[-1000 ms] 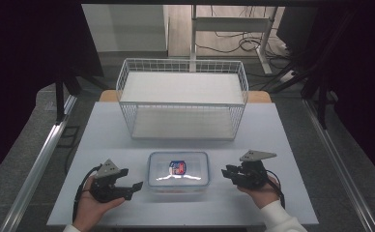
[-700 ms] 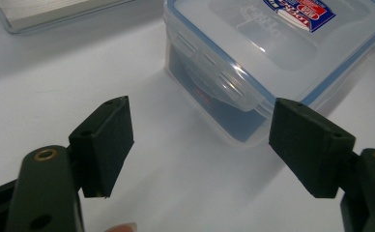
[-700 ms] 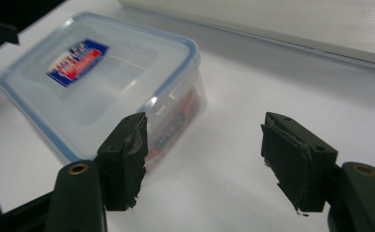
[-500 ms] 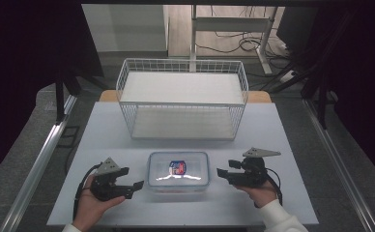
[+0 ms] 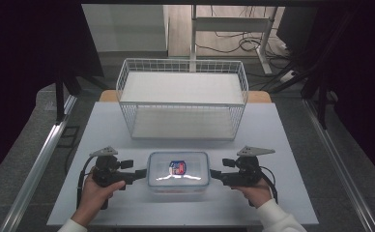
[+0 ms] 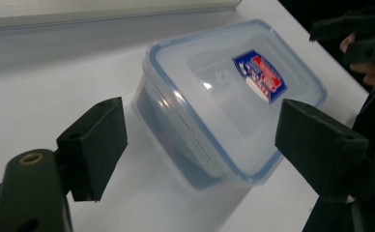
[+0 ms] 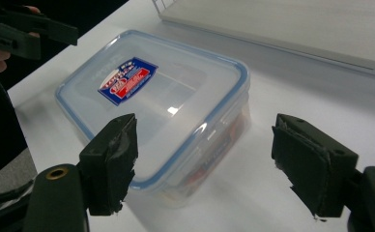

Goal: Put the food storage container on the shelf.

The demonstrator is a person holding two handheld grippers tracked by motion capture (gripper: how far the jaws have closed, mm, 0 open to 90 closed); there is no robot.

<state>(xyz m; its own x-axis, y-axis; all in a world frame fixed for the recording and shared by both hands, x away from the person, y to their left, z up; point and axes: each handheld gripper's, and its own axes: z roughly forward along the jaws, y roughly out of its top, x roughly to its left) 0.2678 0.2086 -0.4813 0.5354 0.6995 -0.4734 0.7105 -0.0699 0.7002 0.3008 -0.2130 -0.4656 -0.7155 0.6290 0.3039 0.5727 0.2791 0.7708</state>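
Note:
A clear plastic food container (image 5: 178, 171) with a blue-rimmed lid and a red and blue label sits closed at the front middle of the white table (image 5: 282, 140). My left gripper (image 5: 141, 175) lies level at its left end, open, and its jaws have just been opening. In the left gripper view the container (image 6: 224, 101) lies ahead of the left gripper (image 6: 200, 121), pads clear of it. My right gripper (image 5: 215, 175) faces the container's right end, open, its jaws also just opened wider. The container (image 7: 151, 101) lies ahead of the right gripper (image 7: 207, 135), untouched.
A white wire basket (image 5: 183, 99) stands behind the container at the table's far middle. A desk frame and cables (image 5: 234, 43) sit on the floor beyond. Metal rails (image 5: 40, 159) run along both sides of the table.
The left hand has shifted slightly away from me and toward the container. Both grippers' jaws stand wider than before. The container has not moved.

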